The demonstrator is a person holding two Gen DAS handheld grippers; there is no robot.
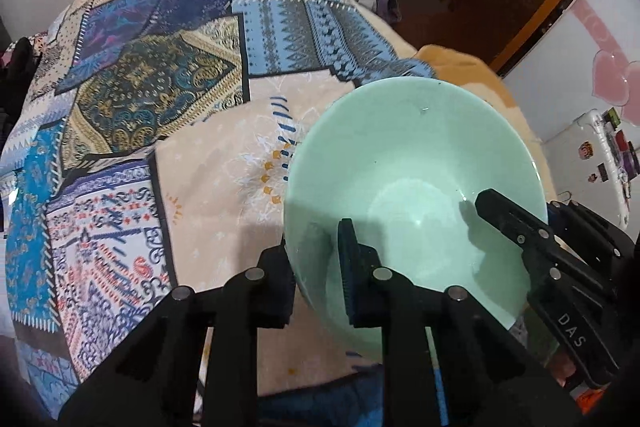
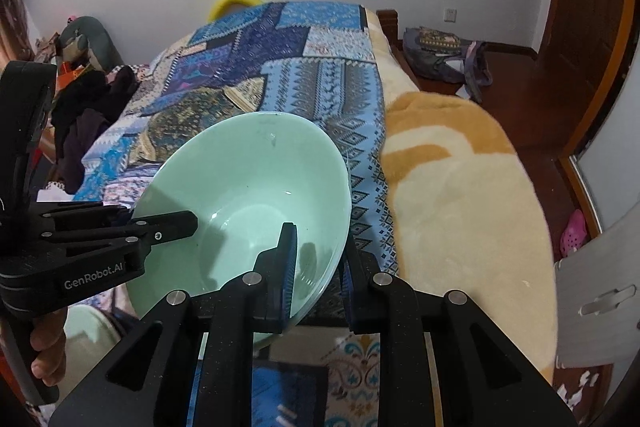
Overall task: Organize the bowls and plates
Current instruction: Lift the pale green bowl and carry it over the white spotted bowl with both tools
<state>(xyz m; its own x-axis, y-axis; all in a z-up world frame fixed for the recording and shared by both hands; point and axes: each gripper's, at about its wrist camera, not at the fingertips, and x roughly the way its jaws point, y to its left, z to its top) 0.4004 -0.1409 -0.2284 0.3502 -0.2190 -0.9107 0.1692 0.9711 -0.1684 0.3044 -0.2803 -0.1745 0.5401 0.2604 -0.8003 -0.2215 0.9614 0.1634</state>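
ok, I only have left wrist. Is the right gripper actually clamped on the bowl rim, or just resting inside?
Observer: Clamped. In the right wrist view the right gripper is shut on the green bowl, with one finger inside the rim and one outside.
Operator: Anything else near the bowl that I can't see?
Observer: Yes. A second pale green dish sits lower down, partly hidden by the left gripper and the hand holding it.
Operator: What's right of the patchwork cloth?
Observer: A cream and orange fleece blanket covers the surface there.
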